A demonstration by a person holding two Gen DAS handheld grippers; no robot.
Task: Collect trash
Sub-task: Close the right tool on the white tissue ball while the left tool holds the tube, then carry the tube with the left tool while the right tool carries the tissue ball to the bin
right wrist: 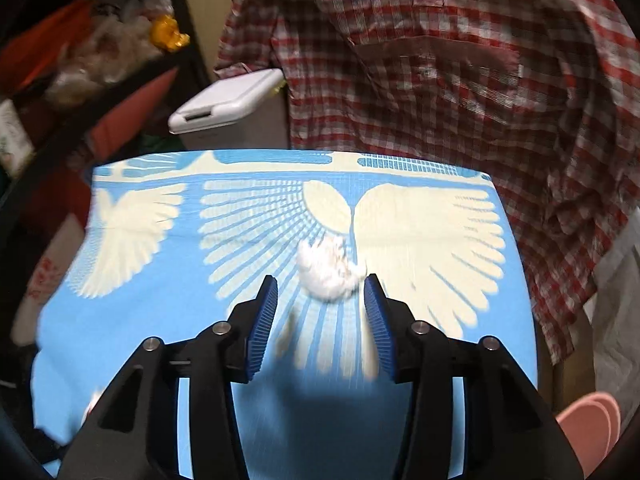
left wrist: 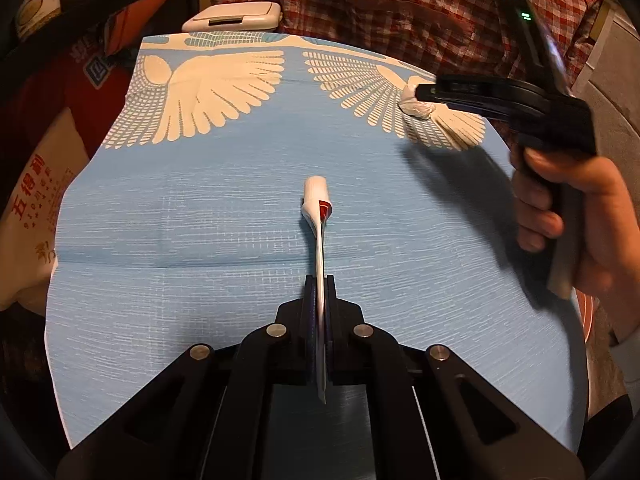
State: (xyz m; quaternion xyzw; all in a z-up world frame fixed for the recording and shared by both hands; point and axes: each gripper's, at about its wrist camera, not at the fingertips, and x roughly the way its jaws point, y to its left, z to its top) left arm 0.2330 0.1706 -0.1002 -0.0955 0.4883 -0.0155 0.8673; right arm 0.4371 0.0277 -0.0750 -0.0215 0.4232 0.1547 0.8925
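My left gripper point(left wrist: 319, 280) is shut on a flattened white tube with a red mark point(left wrist: 318, 216), held over the blue tablecloth point(left wrist: 200, 220); its capped end points away from me. My right gripper point(right wrist: 320, 284) is open, its blue pads on either side of a crumpled white tissue ball point(right wrist: 326, 270) that lies on the cloth just ahead of the fingertips. In the left wrist view the right gripper point(left wrist: 420, 94) sits at the far right over the same tissue ball point(left wrist: 414, 104).
A white lidded bin point(right wrist: 224, 108) stands beyond the table's far edge, also in the left wrist view point(left wrist: 234, 16). A person in a red plaid shirt point(right wrist: 440, 80) stands behind the table. Shelves with bags point(right wrist: 80, 60) are at left. Pink items point(right wrist: 588, 428) lie low right.
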